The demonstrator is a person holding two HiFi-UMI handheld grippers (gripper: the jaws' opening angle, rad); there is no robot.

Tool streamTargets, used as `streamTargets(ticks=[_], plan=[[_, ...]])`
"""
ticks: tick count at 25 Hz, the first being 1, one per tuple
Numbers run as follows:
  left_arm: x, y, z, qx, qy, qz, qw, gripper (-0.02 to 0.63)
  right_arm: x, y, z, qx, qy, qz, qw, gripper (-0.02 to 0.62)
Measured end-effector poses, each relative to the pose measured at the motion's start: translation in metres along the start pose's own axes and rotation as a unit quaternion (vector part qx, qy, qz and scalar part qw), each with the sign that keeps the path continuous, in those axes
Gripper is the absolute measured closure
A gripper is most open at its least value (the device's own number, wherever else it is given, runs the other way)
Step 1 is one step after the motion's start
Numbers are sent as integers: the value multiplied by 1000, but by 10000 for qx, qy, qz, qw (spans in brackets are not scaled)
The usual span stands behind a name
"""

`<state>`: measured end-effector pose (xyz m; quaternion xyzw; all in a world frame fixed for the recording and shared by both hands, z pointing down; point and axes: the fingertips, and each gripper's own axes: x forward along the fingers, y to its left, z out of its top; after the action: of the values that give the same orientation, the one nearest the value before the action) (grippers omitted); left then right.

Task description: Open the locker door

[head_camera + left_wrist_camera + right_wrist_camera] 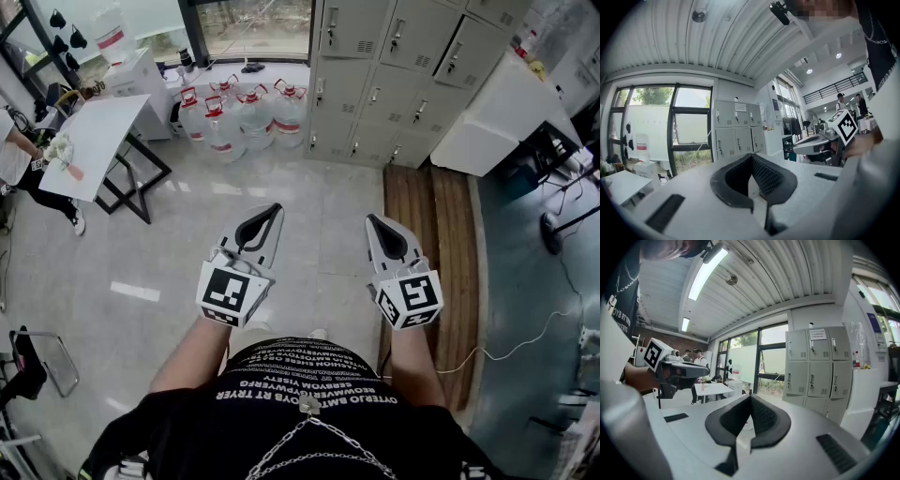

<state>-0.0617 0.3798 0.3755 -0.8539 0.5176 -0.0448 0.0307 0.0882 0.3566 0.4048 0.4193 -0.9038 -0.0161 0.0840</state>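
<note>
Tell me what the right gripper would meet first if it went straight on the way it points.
Nothing close: the right gripper, shut and empty, points nearly level over open floor. Far ahead its line seems to reach the window beside the lockers, though depth is unclear.

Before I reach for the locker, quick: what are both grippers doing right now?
Left gripper: closed, holding nothing.
Right gripper: closed, holding nothing.

Black shirt (300, 389), white lettering, metal chain (314, 433); grey left gripper (275, 210), right gripper (371, 220), black-white marker cubes (227, 292).

two grippers (277, 209) (369, 219), one table (103, 131) (white)
</note>
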Motion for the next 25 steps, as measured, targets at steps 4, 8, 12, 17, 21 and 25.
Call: streamTargets(ticks=[4, 8, 12, 17, 21, 25], plan=[[-29, 22, -2, -39, 56, 11, 10000, 614, 2, 36, -27, 346, 265, -12, 9990, 598], [-46, 43, -12, -76, 108, 9, 9999, 614, 10, 53, -38, 694, 326, -102, 9970, 598], [-55, 64, -18, -108, 63, -24, 9999, 614, 20, 71, -29, 628, 292, -190, 9974, 598], [-62, 79, -22, -131, 6, -196, 9997, 614, 26, 89, -17, 565, 218, -307, 9977, 598], [-68, 93, -23, -161, -50, -239, 9996, 614, 34, 99, -12, 532, 225, -420, 9974, 598], [-78, 110, -25, -200, -57, -242, 9995, 614, 47, 113, -3, 448, 224, -421, 9979, 598]])
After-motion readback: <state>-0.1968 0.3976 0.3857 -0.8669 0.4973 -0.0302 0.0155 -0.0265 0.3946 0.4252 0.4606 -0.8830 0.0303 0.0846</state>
